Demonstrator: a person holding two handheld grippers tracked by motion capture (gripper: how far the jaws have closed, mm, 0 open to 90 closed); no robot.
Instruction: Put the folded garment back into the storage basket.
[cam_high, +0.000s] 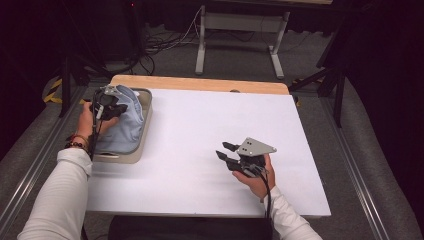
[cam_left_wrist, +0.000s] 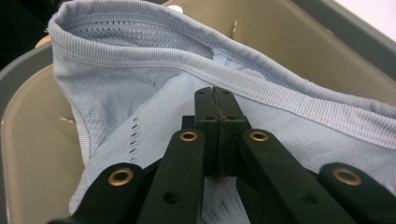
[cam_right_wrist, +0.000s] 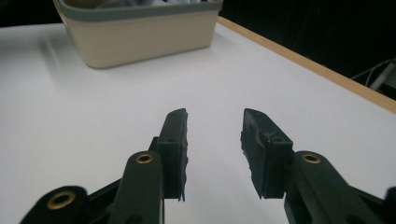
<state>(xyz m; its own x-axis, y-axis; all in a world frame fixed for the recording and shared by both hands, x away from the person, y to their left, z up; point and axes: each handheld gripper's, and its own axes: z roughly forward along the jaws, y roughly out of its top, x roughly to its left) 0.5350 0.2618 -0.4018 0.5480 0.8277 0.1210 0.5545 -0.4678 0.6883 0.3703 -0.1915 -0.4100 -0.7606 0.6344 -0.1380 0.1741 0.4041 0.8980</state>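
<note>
Currently I read the white rectangular tabletop (cam_high: 200, 150) as open across its centre and right half, its light wooden far edge (cam_high: 200, 83) exposed. At the left edge stands the beige plastic bin with a grey rim (cam_high: 145, 120), the one obstacle to movement. Inside it lies the pale blue ribbed knit garment (cam_left_wrist: 140, 107), bunched, its hem folded over. My left gripper (cam_high: 111, 102) sits above the bin, tips pressed into the garment; its jaws are clenched pad to pad, and I cannot tell whether fabric is pinched between them. My right gripper (cam_high: 224, 150) hovers over bare tabletop, well apart from the bin, jaws released and empty, pointing toward the bin. Both forearms, in white sleeves, enter from the near edge.
</note>
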